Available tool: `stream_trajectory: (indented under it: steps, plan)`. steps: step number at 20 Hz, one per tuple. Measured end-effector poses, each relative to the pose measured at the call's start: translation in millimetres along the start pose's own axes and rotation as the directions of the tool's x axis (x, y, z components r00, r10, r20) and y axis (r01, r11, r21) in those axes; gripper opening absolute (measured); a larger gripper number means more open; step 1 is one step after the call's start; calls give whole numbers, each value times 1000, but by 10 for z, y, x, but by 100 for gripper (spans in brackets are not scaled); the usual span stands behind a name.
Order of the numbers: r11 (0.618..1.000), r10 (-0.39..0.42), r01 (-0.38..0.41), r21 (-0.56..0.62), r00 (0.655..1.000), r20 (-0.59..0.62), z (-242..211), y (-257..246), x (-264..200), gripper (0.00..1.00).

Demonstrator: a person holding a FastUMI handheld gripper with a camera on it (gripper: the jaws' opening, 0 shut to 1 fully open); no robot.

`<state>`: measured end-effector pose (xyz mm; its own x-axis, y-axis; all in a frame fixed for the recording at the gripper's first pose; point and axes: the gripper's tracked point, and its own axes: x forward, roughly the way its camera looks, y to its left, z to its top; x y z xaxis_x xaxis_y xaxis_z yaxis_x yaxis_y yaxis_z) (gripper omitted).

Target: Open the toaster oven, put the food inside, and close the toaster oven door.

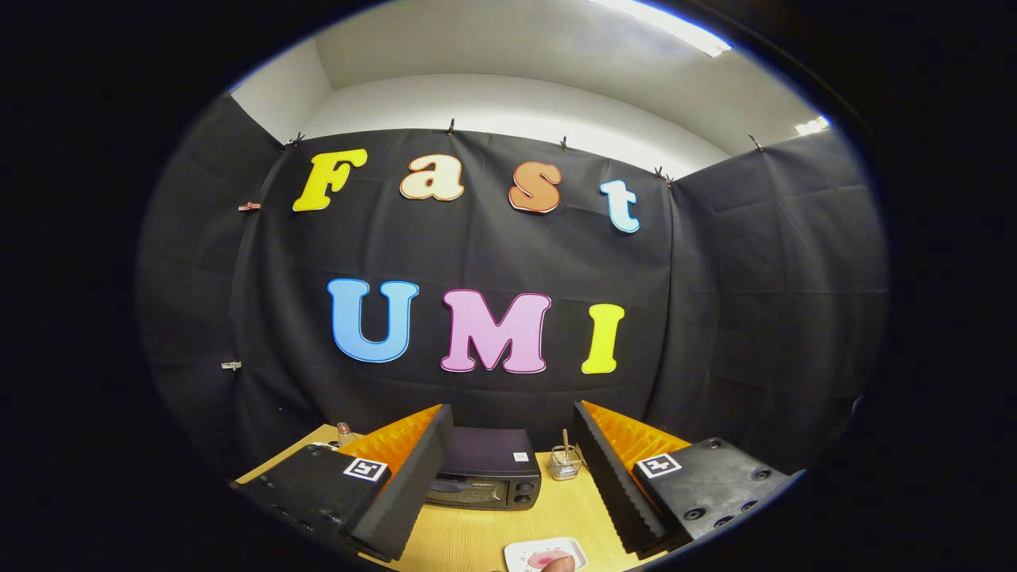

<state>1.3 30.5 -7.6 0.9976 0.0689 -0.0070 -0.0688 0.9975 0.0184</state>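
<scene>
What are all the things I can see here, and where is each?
toaster oven: one, black, door shut, on the table beyond the fingers, between them.
wire basket: one, metal, just right of the oven.
bottle: one, clear, at the table's back left.
plate: one, white, near edge, holding pink food.
table: one, light wood.
fingers: two, wide apart, holding nothing.
</scene>
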Motion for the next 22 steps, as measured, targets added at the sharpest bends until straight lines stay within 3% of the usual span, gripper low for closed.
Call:
stream_trajectory:
  steps: [6,12,17,22]
  plan:
    - [998,59,-57,25,996,-70,-376,333,229,98]
    - [994,109,-102,49,979,-174,-1023,682,583,98]
    - [985,165,-143,100,948,-273,-1661,974,962,98]
    - [987,155,-131,88,909,-388,-2329,1094,1368,98]
